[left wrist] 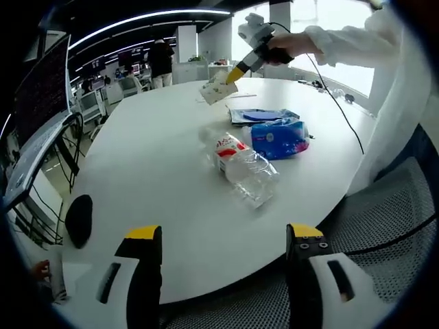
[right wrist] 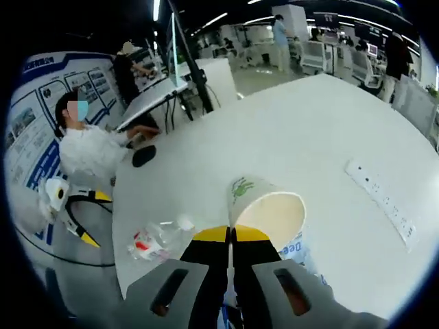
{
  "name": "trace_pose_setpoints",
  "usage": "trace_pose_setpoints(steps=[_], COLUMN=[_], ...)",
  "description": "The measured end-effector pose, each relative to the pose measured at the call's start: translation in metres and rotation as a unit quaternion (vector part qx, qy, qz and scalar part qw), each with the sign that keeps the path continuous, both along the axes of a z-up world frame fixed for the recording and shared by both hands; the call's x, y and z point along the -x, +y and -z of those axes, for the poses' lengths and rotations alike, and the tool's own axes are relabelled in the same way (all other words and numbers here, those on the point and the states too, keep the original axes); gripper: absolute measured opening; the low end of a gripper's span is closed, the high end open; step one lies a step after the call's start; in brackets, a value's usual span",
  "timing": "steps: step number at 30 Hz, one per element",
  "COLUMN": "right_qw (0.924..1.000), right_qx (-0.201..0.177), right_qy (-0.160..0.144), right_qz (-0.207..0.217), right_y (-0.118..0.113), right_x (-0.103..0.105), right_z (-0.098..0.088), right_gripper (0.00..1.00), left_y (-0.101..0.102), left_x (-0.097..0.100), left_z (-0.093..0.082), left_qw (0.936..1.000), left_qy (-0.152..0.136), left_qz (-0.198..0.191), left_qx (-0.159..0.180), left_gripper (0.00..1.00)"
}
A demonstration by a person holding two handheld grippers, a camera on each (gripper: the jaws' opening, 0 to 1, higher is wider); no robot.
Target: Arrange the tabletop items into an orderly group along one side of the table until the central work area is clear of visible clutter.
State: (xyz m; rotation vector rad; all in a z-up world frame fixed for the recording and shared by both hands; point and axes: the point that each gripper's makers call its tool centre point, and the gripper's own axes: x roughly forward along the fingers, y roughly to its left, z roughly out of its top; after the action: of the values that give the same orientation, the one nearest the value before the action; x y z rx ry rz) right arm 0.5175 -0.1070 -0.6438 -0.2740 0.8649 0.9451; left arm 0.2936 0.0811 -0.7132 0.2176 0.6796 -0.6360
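Note:
My left gripper (left wrist: 225, 236) is open and holds nothing, low at the near edge of the white table (left wrist: 151, 157). Ahead of it a clear plastic bottle (left wrist: 240, 164) with a red label lies on its side, next to a blue tissue pack (left wrist: 278, 139) and a flat blue packet (left wrist: 257, 115). Above the far side of the table a person's hand holds my right gripper (left wrist: 233, 72), shut on a paper cup (left wrist: 216, 89). In the right gripper view the jaws (right wrist: 230, 234) pinch the rim of the cup (right wrist: 267, 209), held above the table with the bottle (right wrist: 154, 240) lower left.
A black oval object (left wrist: 77, 219) sits by the table's left edge. A white power strip (right wrist: 381, 199) lies on the table at the right. A cable (left wrist: 336, 103) trails over the far right. The left gripper (right wrist: 92, 218) is beside a person in white. Desks and chairs stand behind.

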Motion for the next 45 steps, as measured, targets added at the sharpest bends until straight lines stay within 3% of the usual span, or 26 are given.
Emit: trace_pose_setpoints(steps=[4, 6, 10, 13, 16, 19, 21, 24, 27, 33, 37, 41, 44, 45], right_qw=[0.9979, 0.9932, 0.9758, 0.9679, 0.9516, 0.9451, 0.9352, 0.912, 0.8975, 0.8863, 0.8691, 0.8639, 0.8668, 0.8619], right_qx=[0.042, 0.08, 0.15, 0.173, 0.218, 0.231, 0.249, 0.296, 0.322, 0.342, 0.366, 0.379, 0.384, 0.393], right_qy=[-0.018, -0.028, -0.056, -0.05, -0.051, -0.043, -0.044, -0.051, -0.06, -0.06, -0.066, -0.061, -0.052, -0.055], right_qz=[-0.046, -0.079, -0.149, -0.176, -0.211, -0.227, -0.248, -0.279, -0.295, -0.307, -0.326, -0.326, -0.313, -0.316], right_y=[-0.001, -0.004, -0.008, -0.008, -0.012, -0.011, -0.012, -0.022, -0.026, -0.028, -0.031, -0.032, -0.031, -0.031], right_x=[-0.006, -0.011, -0.021, -0.023, -0.027, -0.026, -0.024, -0.025, -0.029, -0.035, -0.038, -0.039, -0.038, -0.039], right_z=[-0.004, -0.004, -0.001, 0.004, 0.011, 0.015, 0.016, 0.018, 0.019, 0.021, 0.024, 0.026, 0.029, 0.03], right_gripper=[0.0, 0.0, 0.0, 0.0, 0.0, 0.0, 0.0, 0.0, 0.0, 0.0, 0.0, 0.0, 0.0, 0.0], left_y=[0.0, 0.0, 0.0, 0.0, 0.001, 0.001, 0.001, 0.001, -0.002, -0.007, -0.009, -0.01, -0.018, -0.017], left_x=[0.0, 0.0, 0.0, 0.0, 0.0, 0.001, 0.002, 0.003, 0.005, 0.007, 0.01, 0.009, 0.009, 0.008], left_z=[0.0, 0.0, 0.0, -0.001, 0.0, 0.002, 0.004, 0.006, 0.007, 0.007, 0.007, 0.005, -0.005, -0.007], left_qw=[1.0, 1.0, 1.0, 1.0, 1.0, 1.0, 1.0, 0.9999, 0.9998, 0.9997, 0.9995, 0.9995, 0.9991, 0.9991], left_qy=[0.0, -0.001, -0.002, -0.003, 0.0, 0.004, 0.008, 0.014, 0.016, 0.02, 0.024, 0.021, 0.005, -0.001], left_qz=[0.001, 0.0, 0.001, -0.001, -0.001, -0.001, 0.001, 0.004, 0.01, 0.017, 0.022, 0.024, 0.034, 0.033], left_qx=[-0.001, -0.001, -0.002, -0.001, -0.003, -0.005, -0.006, -0.008, -0.008, -0.002, -0.001, 0.0, 0.026, 0.025], left_gripper=[0.75, 0.75, 0.74, 0.74, 0.73, 0.73, 0.72, 0.7, 0.69, 0.67, 0.66, 0.65, 0.69, 0.7])
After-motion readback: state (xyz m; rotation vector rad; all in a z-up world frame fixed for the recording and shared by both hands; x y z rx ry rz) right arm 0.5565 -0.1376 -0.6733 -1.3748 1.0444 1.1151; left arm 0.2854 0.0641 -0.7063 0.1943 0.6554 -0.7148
